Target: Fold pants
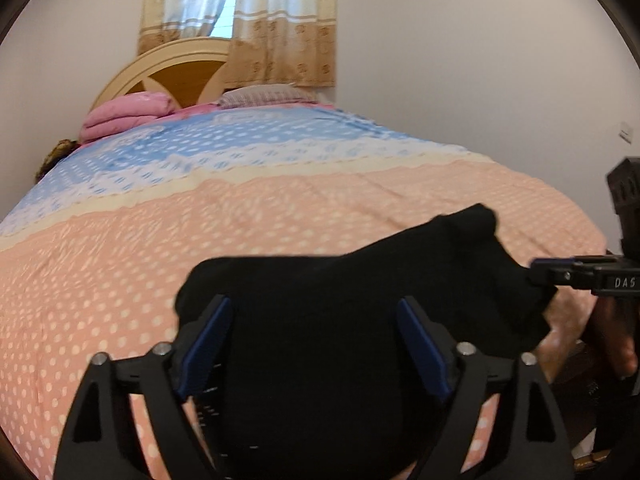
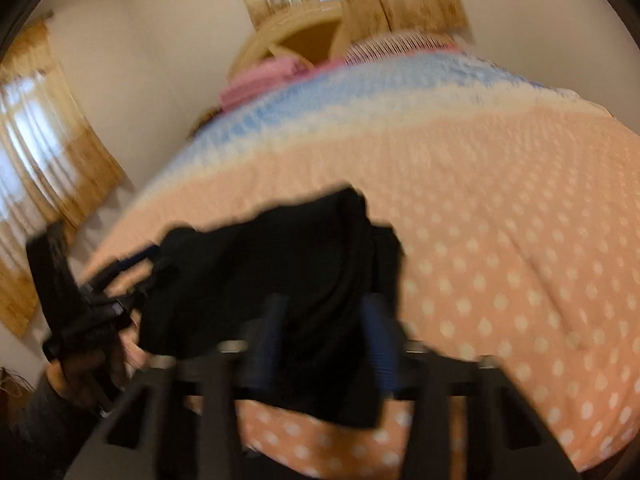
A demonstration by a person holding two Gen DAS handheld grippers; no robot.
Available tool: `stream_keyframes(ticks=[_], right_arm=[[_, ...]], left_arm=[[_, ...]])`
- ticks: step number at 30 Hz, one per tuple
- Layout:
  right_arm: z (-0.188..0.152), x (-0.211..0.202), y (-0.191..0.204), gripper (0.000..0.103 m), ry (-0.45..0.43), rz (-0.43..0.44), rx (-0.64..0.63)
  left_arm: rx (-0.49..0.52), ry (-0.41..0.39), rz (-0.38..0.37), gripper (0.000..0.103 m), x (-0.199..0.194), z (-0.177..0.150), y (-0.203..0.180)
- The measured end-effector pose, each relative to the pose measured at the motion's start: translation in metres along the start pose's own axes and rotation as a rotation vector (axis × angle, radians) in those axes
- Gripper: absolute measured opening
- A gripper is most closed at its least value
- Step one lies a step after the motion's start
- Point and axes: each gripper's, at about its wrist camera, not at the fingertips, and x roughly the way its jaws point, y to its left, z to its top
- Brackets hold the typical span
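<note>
Count from my two cameras. One pair of black pants (image 1: 340,320), bunched in a single heap on one bed (image 1: 120,280). Two tongs, both mine: left tongs (image 1: 314,340) and right tongs (image 2: 324,344), each with two blue-padded fingers, so four fingers in all. One bedspread (image 1: 320,184), in three colour bands: blue, cream, peach with white dots. One folded pink blanket (image 1: 128,116) and one checked pillow (image 1: 260,94) at the head. One arched wooden headboard (image 1: 180,68). Curtained windows: two, one behind the headboard (image 1: 240,20), one on the side wall (image 2: 44,128). One hand of mine in view (image 2: 80,376).
</note>
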Motion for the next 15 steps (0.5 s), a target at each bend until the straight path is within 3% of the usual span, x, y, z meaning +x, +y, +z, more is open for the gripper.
stream_keyframes(ticks=[3,9,11,15], right_arm=[[-0.007,0.002,-0.01,0.007,0.036,0.0,0.013],[-0.018,0.013,-0.031,0.002,0.087,-0.072,0.045],[-0.017,0.008,-0.027,0.002,0.058,-0.073,0.031],[0.0,-0.028,0.002,0.002,-0.12,-0.091,-0.04]], left_arm=[[-0.029,0.0,0.021,0.101,0.003,-0.007,0.01],[-0.032,0.023,0.047,0.103,0.007,-0.017,0.018],[-0.05,0.024,0.04,0.103,0.007,-0.018,0.019],[-0.062,0.02,0.031,0.103,0.006,-0.017,0.019]])
